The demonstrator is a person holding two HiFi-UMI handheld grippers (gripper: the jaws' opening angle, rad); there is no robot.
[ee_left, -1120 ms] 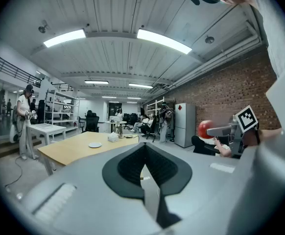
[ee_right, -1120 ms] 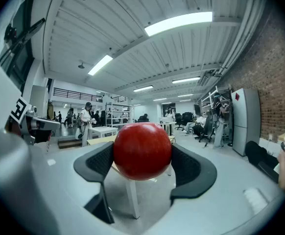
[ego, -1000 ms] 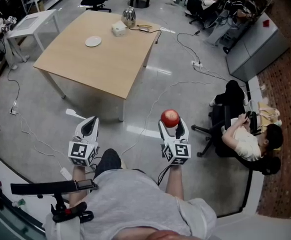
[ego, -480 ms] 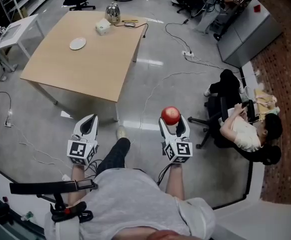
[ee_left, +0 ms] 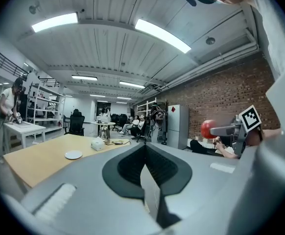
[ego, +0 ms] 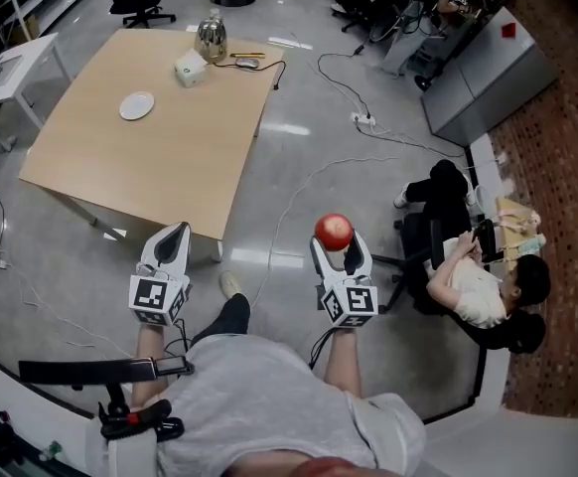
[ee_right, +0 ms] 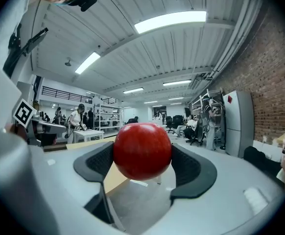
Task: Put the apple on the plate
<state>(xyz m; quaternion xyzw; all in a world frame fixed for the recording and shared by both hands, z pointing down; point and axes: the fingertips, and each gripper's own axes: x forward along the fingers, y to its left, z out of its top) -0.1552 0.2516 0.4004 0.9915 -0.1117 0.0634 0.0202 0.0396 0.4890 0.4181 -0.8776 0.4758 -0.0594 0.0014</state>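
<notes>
A red apple (ego: 335, 232) (ee_right: 142, 151) sits clamped between the dark pads of my right gripper (ego: 335, 240) (ee_right: 142, 156), held in the air over the grey floor. A small white plate (ego: 136, 105) (ee_left: 73, 154) lies on the wooden table (ego: 100, 172), far ahead and to the left of both grippers. My left gripper (ego: 174, 237) (ee_left: 145, 155) hangs beside the right one with its jaws pressed together and nothing in them. In the left gripper view the apple (ee_left: 208, 129) shows at the right, still in the right gripper.
A white box (ego: 190, 68) and a shiny kettle (ego: 210, 38) stand at the table's far edge. Cables (ego: 309, 182) trail across the floor between me and the table. A person sits in a chair (ego: 473, 276) at the right, beside grey cabinets (ego: 478, 78).
The table and plate have slid down and left in the head view, so the table's near corner is closer. Both grippers keep their pose and the apple stays gripped.
</notes>
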